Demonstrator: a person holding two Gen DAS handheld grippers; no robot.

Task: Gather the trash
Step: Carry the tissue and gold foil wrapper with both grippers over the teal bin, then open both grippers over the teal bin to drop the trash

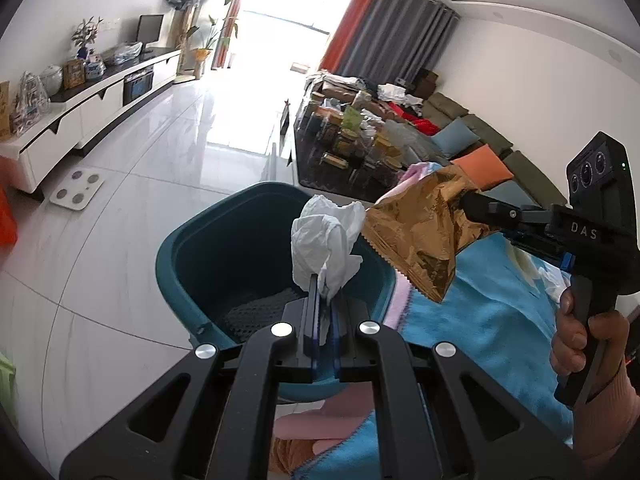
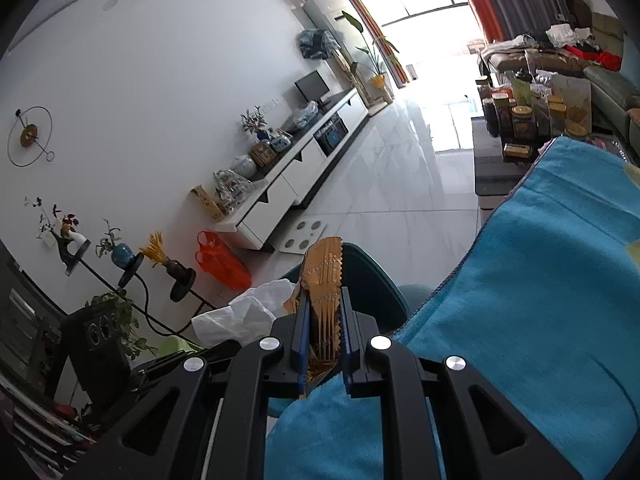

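My left gripper (image 1: 323, 286) is shut on a crumpled white tissue (image 1: 326, 240) and holds it above the open teal bin (image 1: 188, 248). My right gripper (image 2: 325, 312), also seen in the left wrist view (image 1: 470, 202), is shut on a gold foil snack wrapper (image 1: 420, 236), held just right of the tissue near the bin's rim. In the right wrist view the wrapper (image 2: 324, 280) stands edge-on between the fingers, with the tissue (image 2: 244, 312) to its left and the bin (image 2: 368, 276) behind.
A blue blanket (image 1: 480, 312) with a pink edge lies right of the bin. A cluttered dark coffee table (image 1: 352, 148) and sofa (image 1: 480, 136) stand beyond. A white scale (image 1: 78, 190) lies on the tiled floor by the TV cabinet (image 1: 92, 108). An orange bag (image 2: 220, 260) sits near it.
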